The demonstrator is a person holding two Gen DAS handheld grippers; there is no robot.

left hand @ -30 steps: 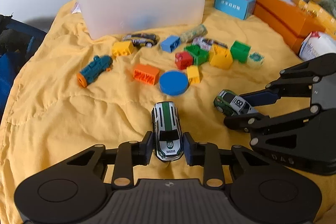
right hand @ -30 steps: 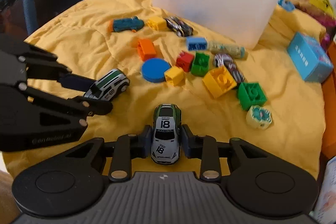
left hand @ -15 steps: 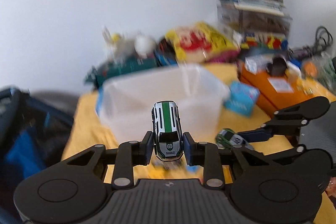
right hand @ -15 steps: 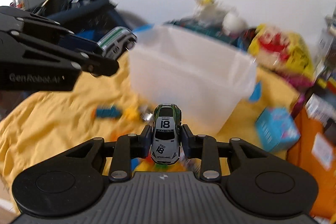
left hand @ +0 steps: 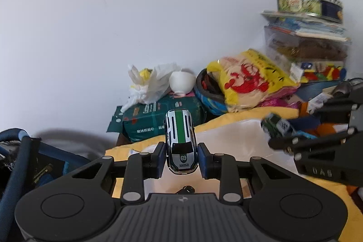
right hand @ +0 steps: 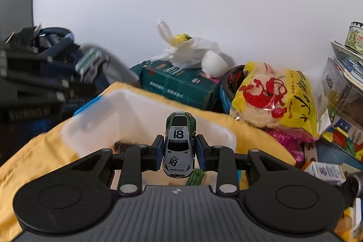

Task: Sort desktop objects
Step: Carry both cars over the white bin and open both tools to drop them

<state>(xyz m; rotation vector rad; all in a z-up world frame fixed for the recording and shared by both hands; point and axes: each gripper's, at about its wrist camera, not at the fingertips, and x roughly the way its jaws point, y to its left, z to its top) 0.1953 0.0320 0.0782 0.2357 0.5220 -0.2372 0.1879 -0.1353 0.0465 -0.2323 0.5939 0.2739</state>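
My left gripper (left hand: 181,157) is shut on a white toy car with a green stripe and the number 69 (left hand: 180,140), held in the air above the translucent white bin (left hand: 229,135). My right gripper (right hand: 179,152) is shut on a grey and green toy car marked 18 (right hand: 179,144), over the open top of the same bin (right hand: 127,106). Each gripper shows blurred in the other's view: the right one (left hand: 281,130) at the right edge with its car, the left one (right hand: 90,69) at the left with its striped car. A dark item (right hand: 121,145) lies inside the bin.
The bin sits on a yellow cloth (right hand: 31,155). Behind it are a green package (left hand: 156,117), a white plastic bag (left hand: 149,83), a white bowl (left hand: 182,83) and a yellow snack bag (right hand: 279,99). Stacked boxes and a tin (left hand: 308,3) rise at the right. A dark blue chair (left hand: 20,162) stands left.
Both grippers rose from the yellow cloth with their cars and moved forward to the bin. The blocks and other toys on the cloth dropped out of view.
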